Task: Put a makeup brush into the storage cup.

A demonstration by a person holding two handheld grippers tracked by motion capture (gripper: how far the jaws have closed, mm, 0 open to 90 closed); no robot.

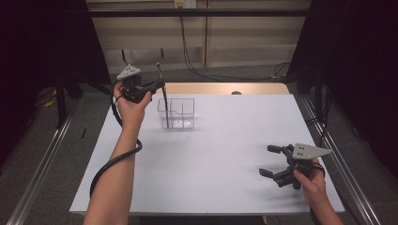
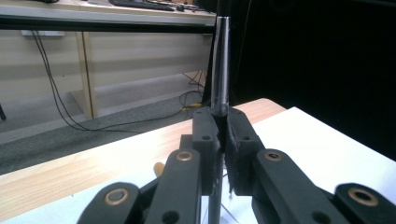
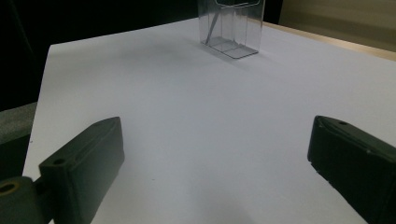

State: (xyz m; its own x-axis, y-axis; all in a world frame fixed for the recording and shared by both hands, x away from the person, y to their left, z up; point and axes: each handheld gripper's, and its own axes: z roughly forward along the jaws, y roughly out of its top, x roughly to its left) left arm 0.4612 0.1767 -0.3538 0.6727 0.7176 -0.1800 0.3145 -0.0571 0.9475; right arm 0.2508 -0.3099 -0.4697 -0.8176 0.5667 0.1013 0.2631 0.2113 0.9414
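White table (image 1: 211, 159): left gripper (image 1: 159, 84) fingers clamp pen (image 1: 164, 105) in clear holder (image 1: 176, 113); right gripper (image 1: 271, 161) fingers spread, empty.

The clear box (image 1: 177, 113) stands at the table's (image 1: 211, 159) far left, a pen (image 1: 165, 104) upright in it.

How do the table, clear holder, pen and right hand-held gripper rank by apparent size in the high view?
1. Table, by far the largest.
2. Right hand-held gripper and clear holder: look alike; the gripper is nearer the camera, so unranked.
3. Pen, long but thinnest.
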